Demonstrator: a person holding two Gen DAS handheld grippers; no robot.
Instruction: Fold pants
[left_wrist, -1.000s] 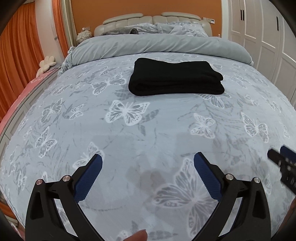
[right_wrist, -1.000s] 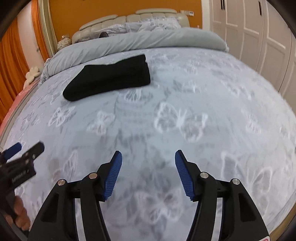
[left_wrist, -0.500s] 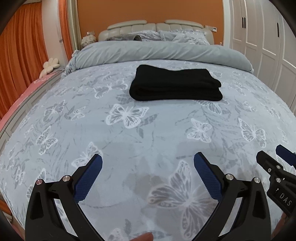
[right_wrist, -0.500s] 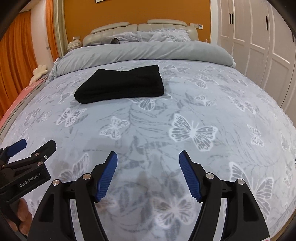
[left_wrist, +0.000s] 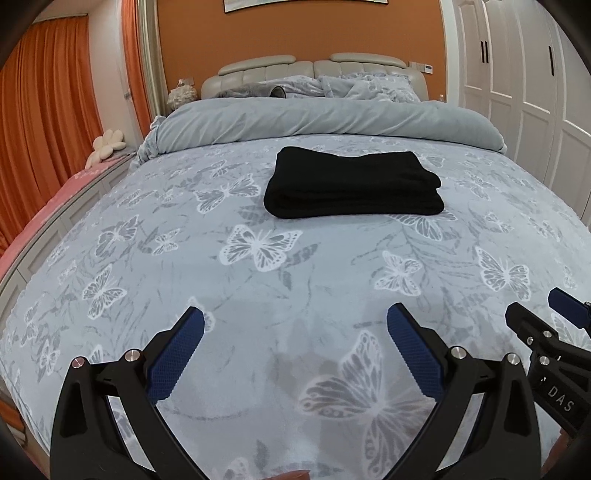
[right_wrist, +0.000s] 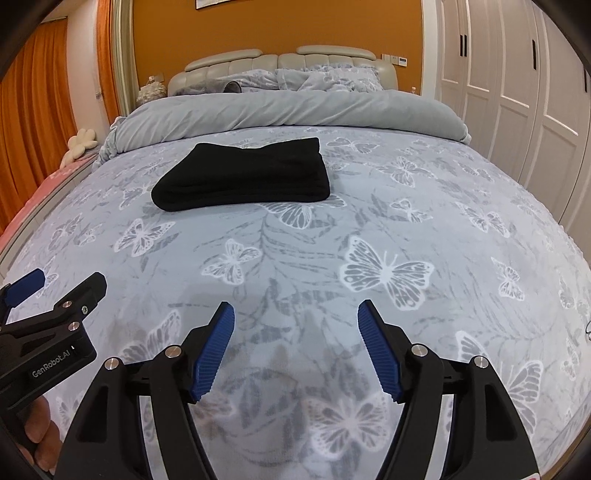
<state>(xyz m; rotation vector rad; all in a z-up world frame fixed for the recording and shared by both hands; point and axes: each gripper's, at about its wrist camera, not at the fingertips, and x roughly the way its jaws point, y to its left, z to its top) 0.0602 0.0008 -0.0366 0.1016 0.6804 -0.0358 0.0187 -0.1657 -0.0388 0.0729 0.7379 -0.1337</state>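
The black pants (left_wrist: 354, 184) lie folded in a flat rectangle on the butterfly-print bed cover, toward the far middle of the bed; they also show in the right wrist view (right_wrist: 245, 179). My left gripper (left_wrist: 295, 321) is open and empty, held above the near part of the bed, well short of the pants. My right gripper (right_wrist: 295, 314) is open and empty, beside the left one. Each gripper shows at the edge of the other's view: the right gripper (left_wrist: 543, 314) and the left gripper (right_wrist: 62, 280).
A rolled grey duvet (left_wrist: 332, 118) lies across the bed behind the pants, with pillows (left_wrist: 354, 85) and a padded headboard (left_wrist: 314, 64) beyond. White wardrobe doors (left_wrist: 524, 81) stand on the right. Orange curtains (left_wrist: 44, 122) hang on the left.
Both grippers have drawn back and tilted up from the bed, so more of the room and headboard shows. The pants have not moved. Both grippers stay open.
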